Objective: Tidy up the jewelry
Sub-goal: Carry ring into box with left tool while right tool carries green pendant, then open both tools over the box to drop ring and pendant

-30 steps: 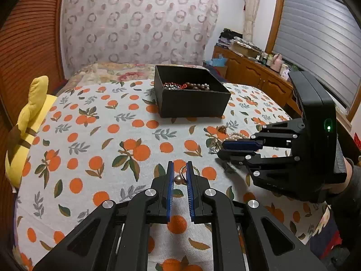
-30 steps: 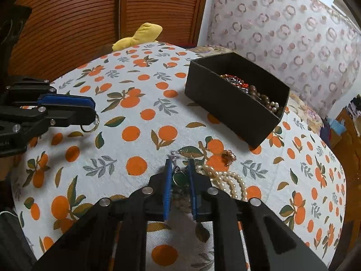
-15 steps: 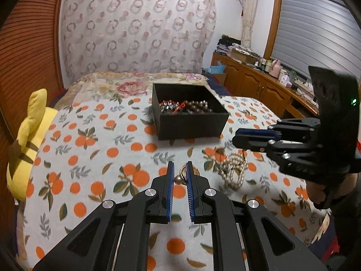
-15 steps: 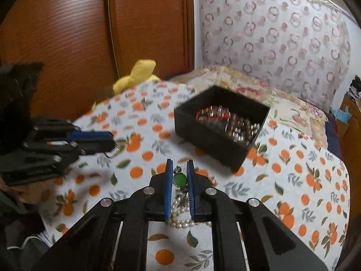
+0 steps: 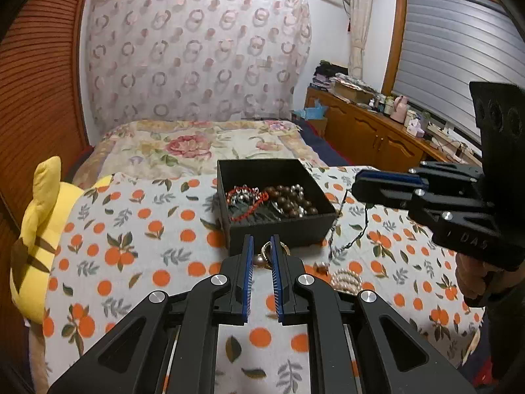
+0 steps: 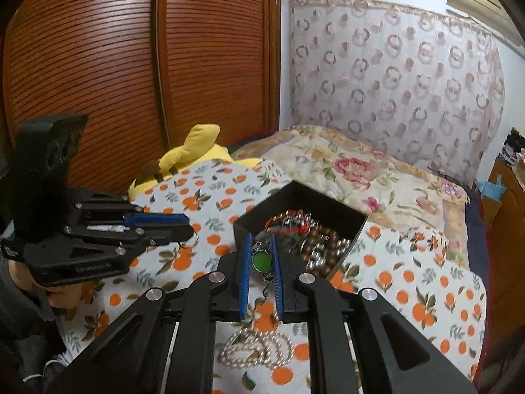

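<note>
A black open box [image 5: 282, 226] [image 6: 262, 210] on the orange-print cloth holds brown beads [image 5: 292, 200] and a red bracelet [image 5: 242, 197]. My left gripper [image 5: 262, 256] is shut on a gold ring piece with a brown bead [image 5: 262, 257], held in the air just before the box's near wall. My right gripper [image 6: 261, 256] is shut on a green pendant [image 6: 261, 260]; its dark chain [image 5: 347, 229] hangs down beside the box's right side. A pearl necklace [image 6: 259, 348] [image 5: 346, 280] lies on the cloth below.
A yellow plush toy [image 5: 39, 229] [image 6: 183, 157] lies at the cloth's left edge. A floral bedspread [image 5: 197, 144] lies behind the box, with a patterned curtain beyond. A wooden cabinet [image 5: 377, 131] with clutter stands at the right. A slatted wooden wardrobe [image 6: 131, 65] is at the left.
Both grippers have risen from the cloth with their pieces and moved toward the box. The pendant's chain has lifted off the pearl necklace, which stays on the cloth.
</note>
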`<state>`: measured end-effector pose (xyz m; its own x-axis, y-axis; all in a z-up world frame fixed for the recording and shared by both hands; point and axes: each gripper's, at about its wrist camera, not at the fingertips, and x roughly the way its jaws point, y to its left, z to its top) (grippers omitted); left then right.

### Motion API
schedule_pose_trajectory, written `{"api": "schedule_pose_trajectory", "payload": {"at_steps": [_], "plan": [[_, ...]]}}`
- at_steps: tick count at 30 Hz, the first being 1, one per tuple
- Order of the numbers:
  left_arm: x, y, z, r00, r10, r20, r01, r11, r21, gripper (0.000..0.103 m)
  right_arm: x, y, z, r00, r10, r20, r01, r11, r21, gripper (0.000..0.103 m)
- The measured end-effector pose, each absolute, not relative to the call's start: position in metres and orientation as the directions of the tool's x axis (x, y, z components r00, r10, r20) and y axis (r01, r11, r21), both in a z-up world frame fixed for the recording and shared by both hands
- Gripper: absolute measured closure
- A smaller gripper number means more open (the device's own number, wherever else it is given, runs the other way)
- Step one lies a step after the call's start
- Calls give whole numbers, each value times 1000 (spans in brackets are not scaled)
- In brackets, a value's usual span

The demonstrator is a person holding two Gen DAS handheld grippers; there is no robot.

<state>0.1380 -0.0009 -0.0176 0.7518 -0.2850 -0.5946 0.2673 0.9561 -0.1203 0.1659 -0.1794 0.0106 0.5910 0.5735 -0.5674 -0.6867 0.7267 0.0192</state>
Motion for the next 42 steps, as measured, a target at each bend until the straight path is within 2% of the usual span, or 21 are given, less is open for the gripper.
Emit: {"api": "schedule_pose_trajectory", "payload": {"at_steps": [12, 26, 30, 40, 41, 42], "plan": [[181, 1, -15, 747, -272, -606, 257, 960, -113, 93, 221, -181, 17, 608, 574, -549, -667, 744, 40, 89], [226, -9, -18, 730, -276, -625, 271, 957, -106, 93, 265, -185, -13, 579, 568, -585, -638, 762, 109, 88], [235, -14, -23, 721, -280, -634, 275, 955, -109, 93, 270, -190, -15, 581, 569, -583, -627, 769, 126, 80], [246, -23, -25, 721, -275, -636, 277, 956, -100, 93, 264, -200, -18, 589, 553, -590, -618, 778, 113, 80], [246, -24, -24, 721, -276, -636, 277, 956, -101, 92, 263, -201, -18, 589, 552, -590, -617, 779, 112, 80], [246, -24, -23, 722, -277, -635, 277, 955, -102, 87, 261, -202, -18, 591, 550, -590, -616, 780, 111, 80]]}}
